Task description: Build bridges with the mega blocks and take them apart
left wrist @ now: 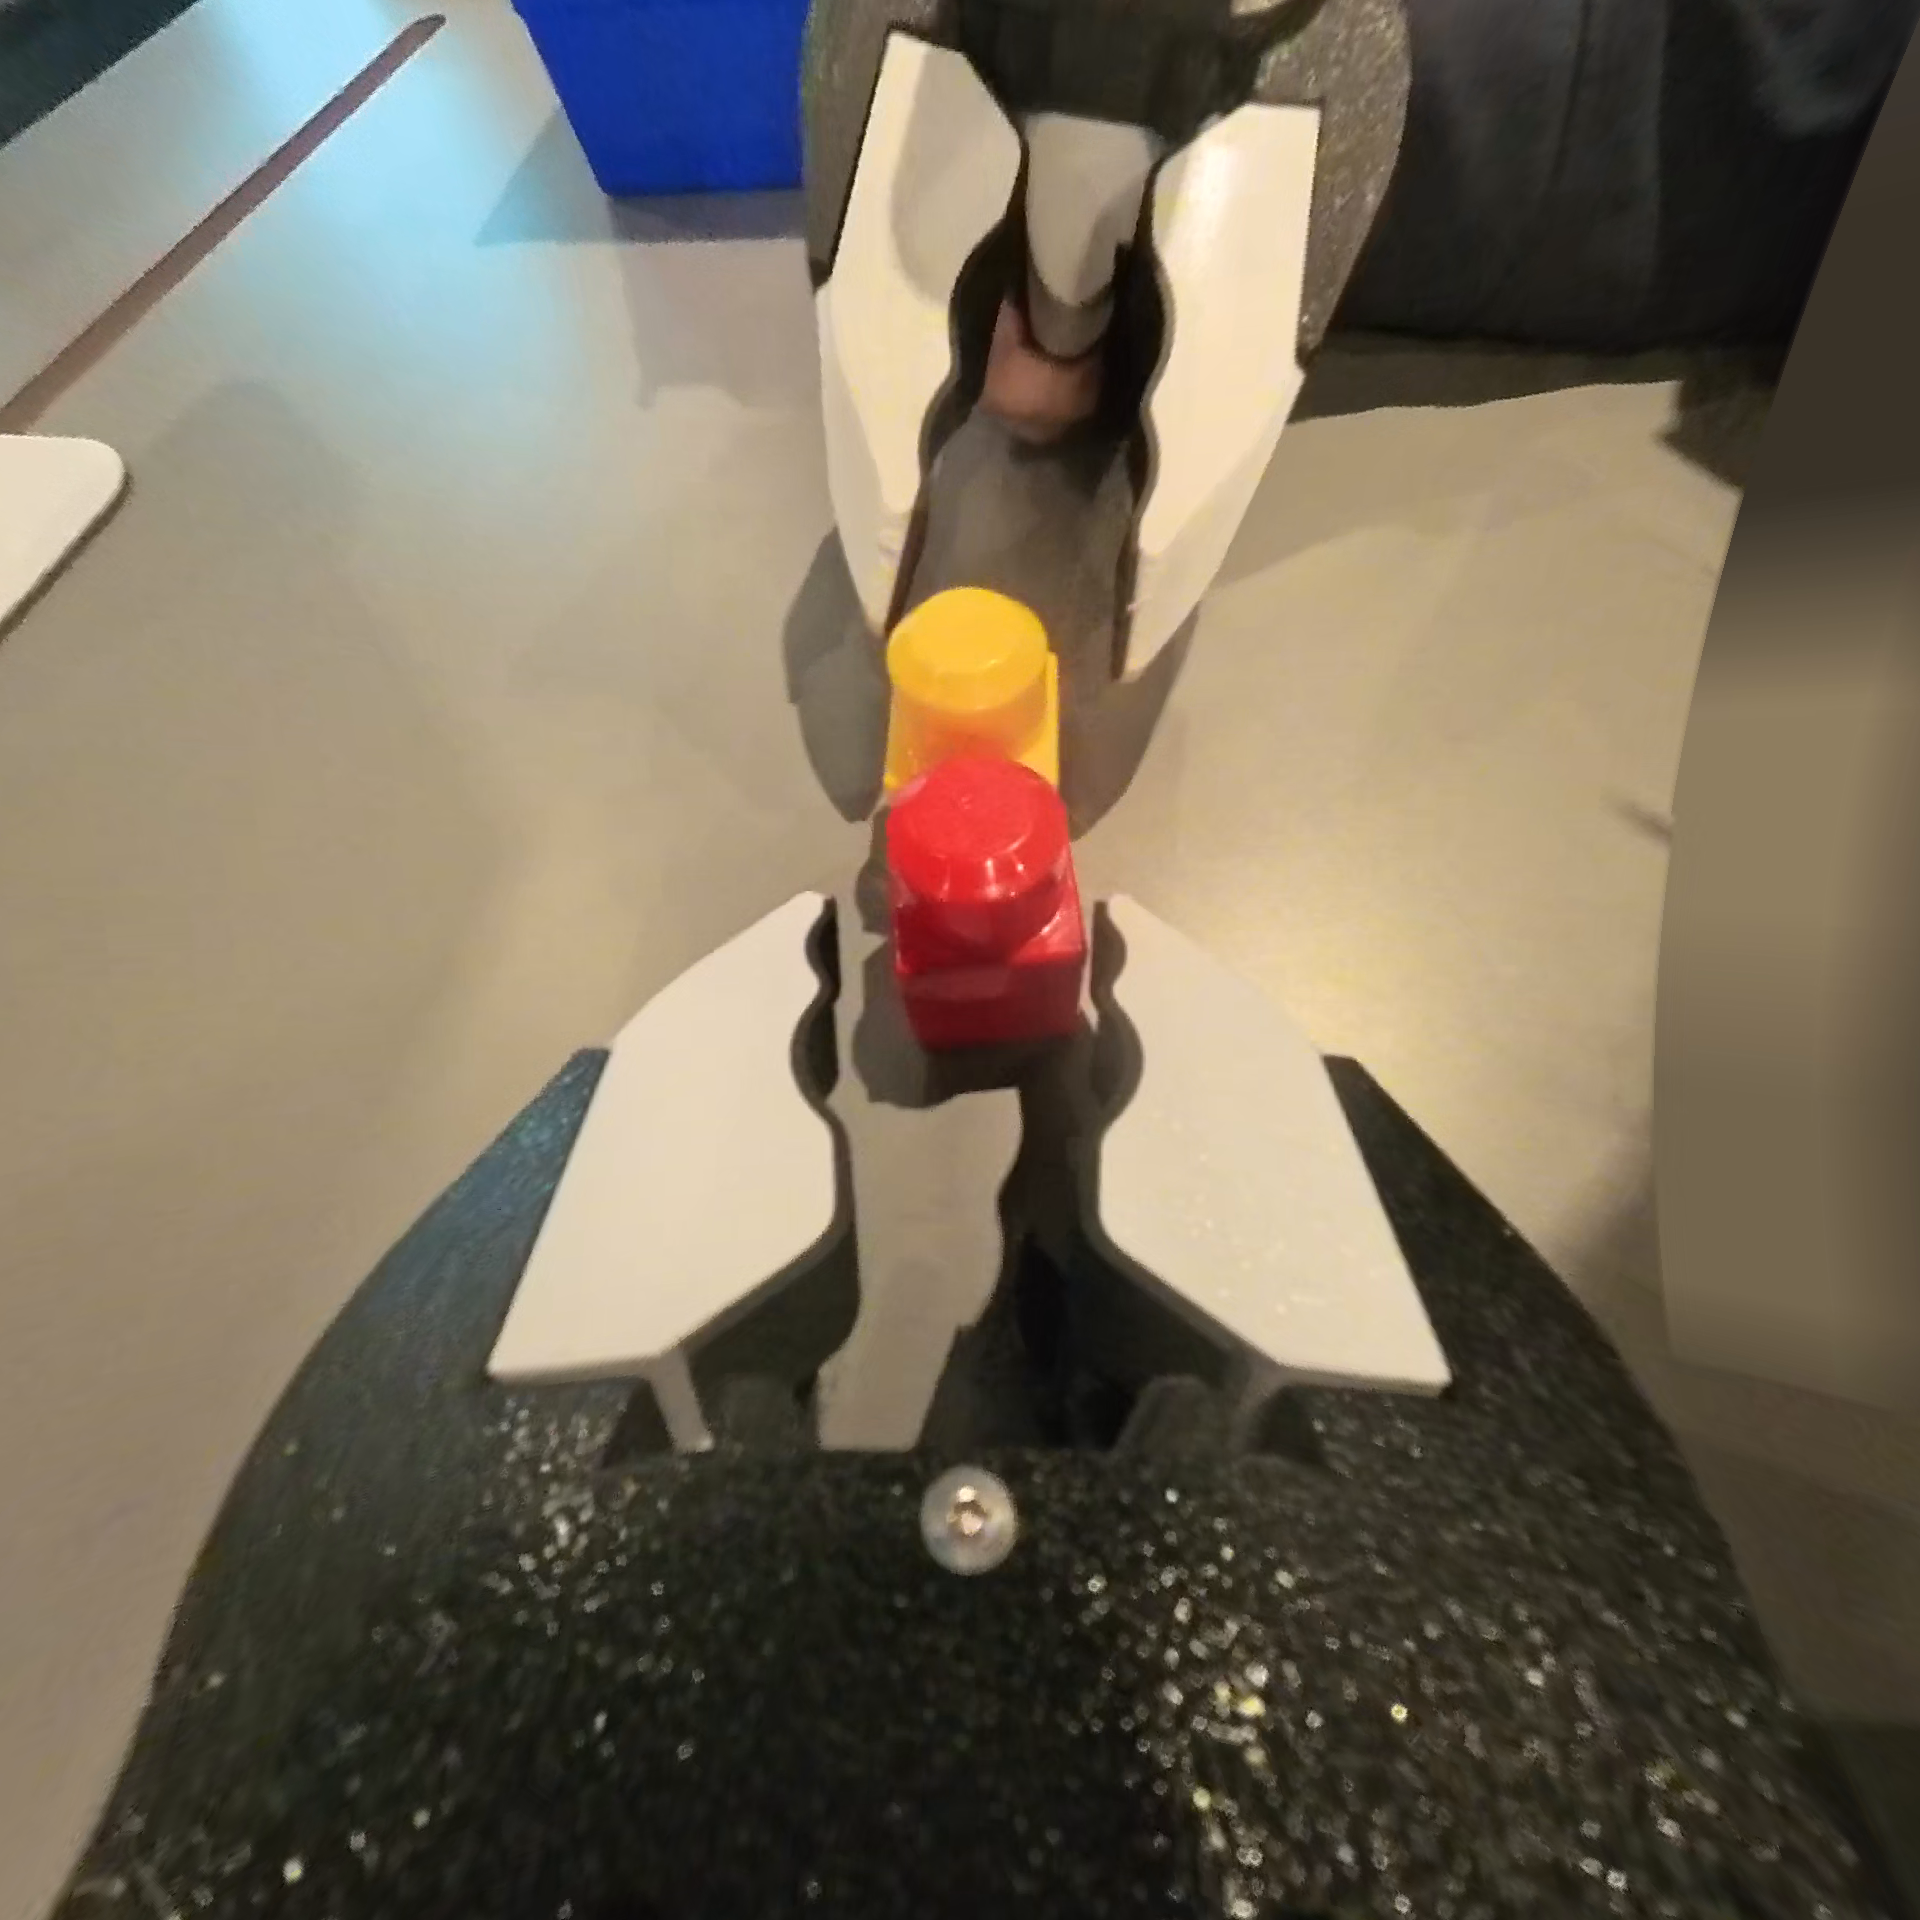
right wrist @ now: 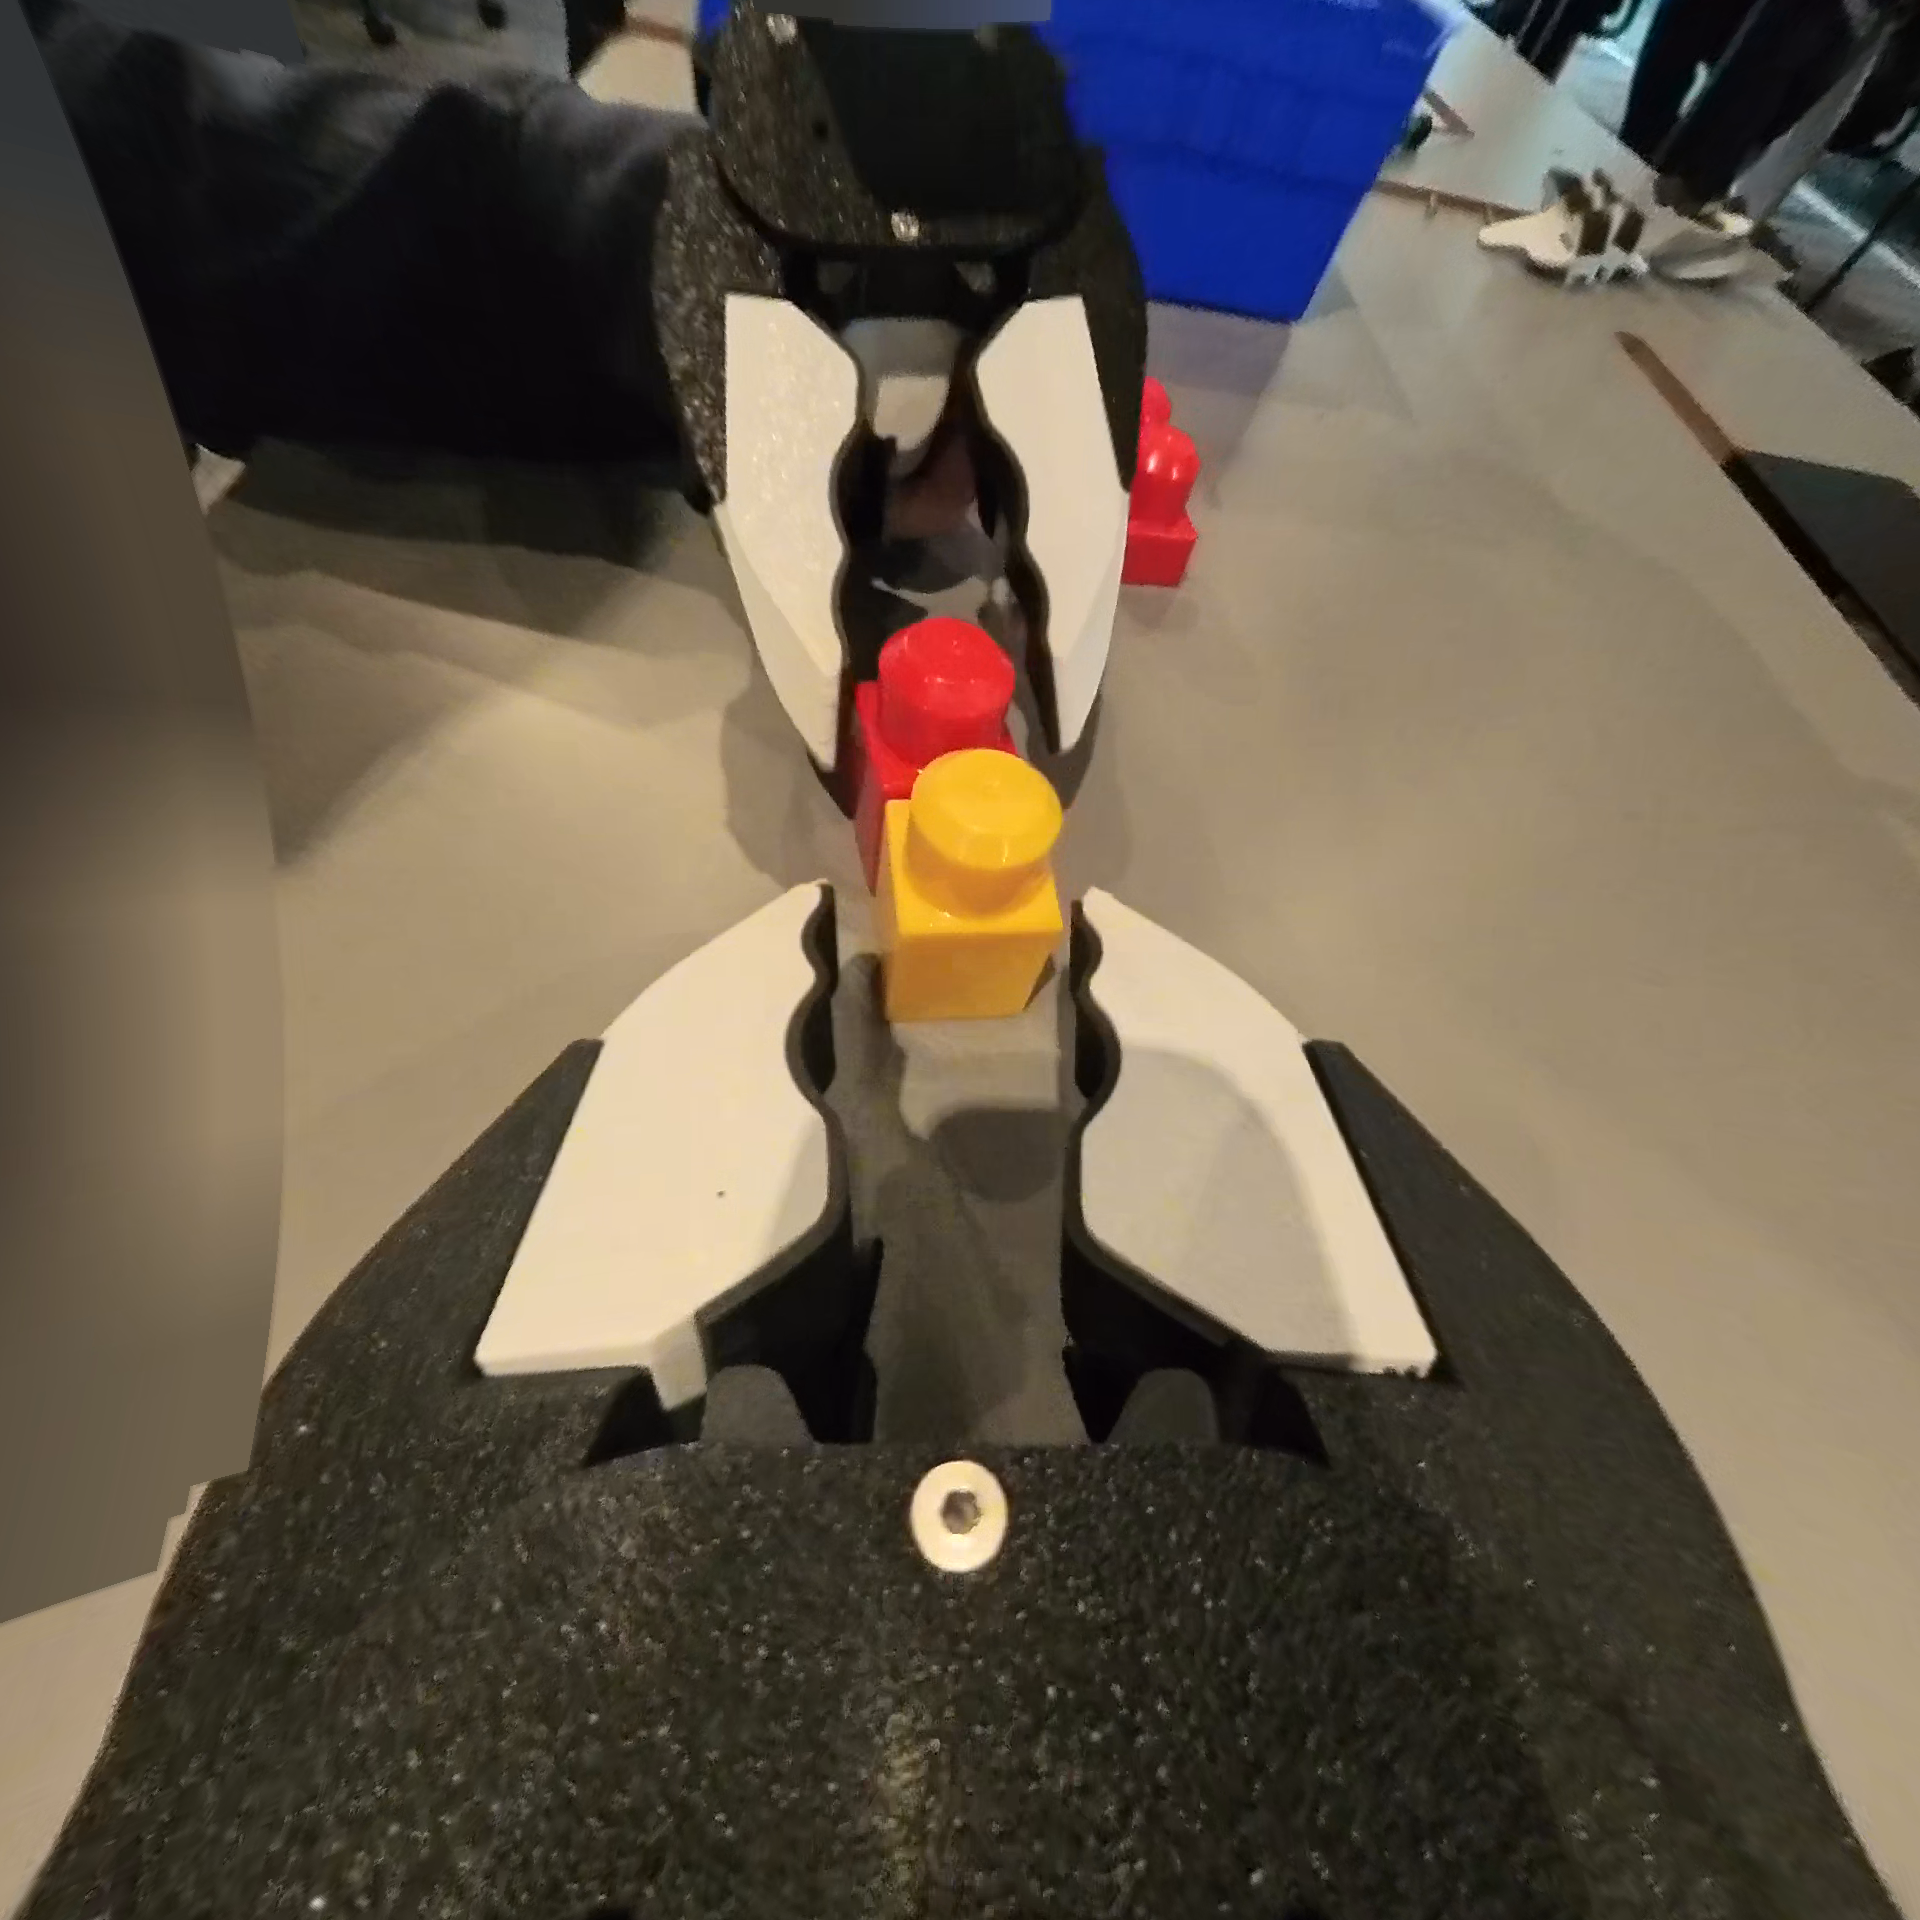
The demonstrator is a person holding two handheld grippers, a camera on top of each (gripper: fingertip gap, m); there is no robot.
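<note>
The left gripper (left wrist: 971,935) brackets the red block (left wrist: 982,920), jaws parted, right finger (left wrist: 1205,1049) just beside it and a gap on the left; I cannot tell if it touches. Facing it, the right gripper (right wrist: 951,930) stands likewise parted around the yellow block (right wrist: 966,904). Both blocks sit side by side, touching, on the grey table (left wrist: 416,831). To do this step well, I judge each gripper should centre on its block, close squarely on the flat sides below the stud, and keep it upright. Beyond lie another red block (right wrist: 1162,488) and a blue bin (right wrist: 1236,156).
</note>
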